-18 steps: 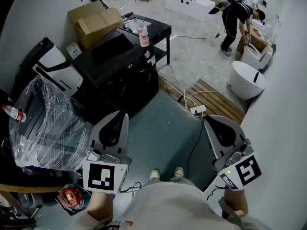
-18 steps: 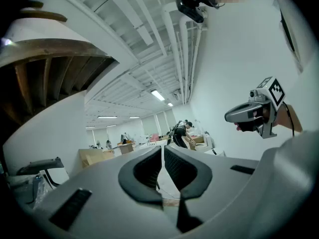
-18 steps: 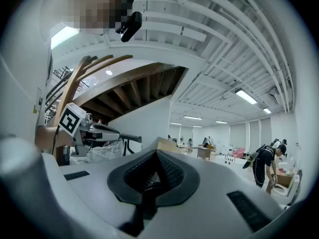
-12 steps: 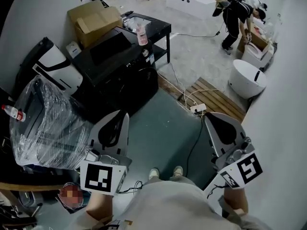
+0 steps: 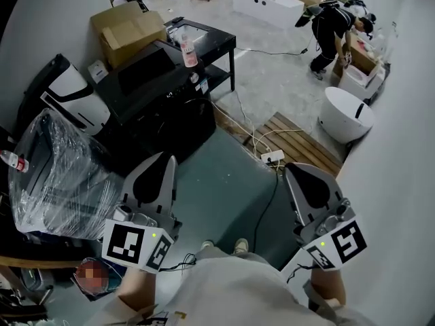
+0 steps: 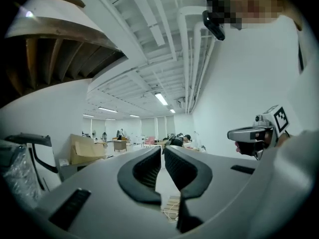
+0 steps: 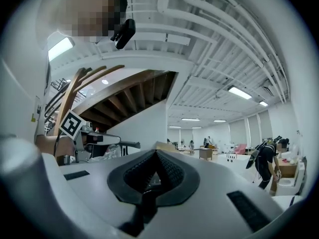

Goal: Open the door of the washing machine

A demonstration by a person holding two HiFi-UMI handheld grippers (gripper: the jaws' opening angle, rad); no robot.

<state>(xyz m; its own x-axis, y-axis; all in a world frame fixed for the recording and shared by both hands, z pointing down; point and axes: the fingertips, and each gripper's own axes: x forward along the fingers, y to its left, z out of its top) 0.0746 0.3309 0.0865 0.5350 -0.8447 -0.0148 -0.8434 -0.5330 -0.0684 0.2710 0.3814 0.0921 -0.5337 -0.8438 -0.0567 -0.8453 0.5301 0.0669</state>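
Black and boxy, the washing machine [image 5: 178, 117] stood on the floor against the left wall, at the far left edge of a grey-green mat [image 5: 231, 182]. Its dark front faced the mat and its door was shut, as far as the steep head view showed. No handle or door rim could be picked out on that front.

The left gripper [image 5: 163, 165] and the right gripper [image 5: 293, 172] were both held level over the mat's near edge, well apart from the machine. The left jaws were pressed almost together with nothing between them. The right jaws met at their tips, also empty.

By my reading the approach was the step in hand, and the door was untouched. The next move would call for stepping toward the machine, lowering a gripper to the door's edge or handle, and spreading its jaws enough to take hold before pulling outward.

No brand or lettering could be read on the machine. A bottle [image 5: 188, 53] with a pink label stood on a black table [image 5: 216, 38] behind it, its print too small to read. Only the square black-and-white markers on the gripper cubes were legible as patterns.
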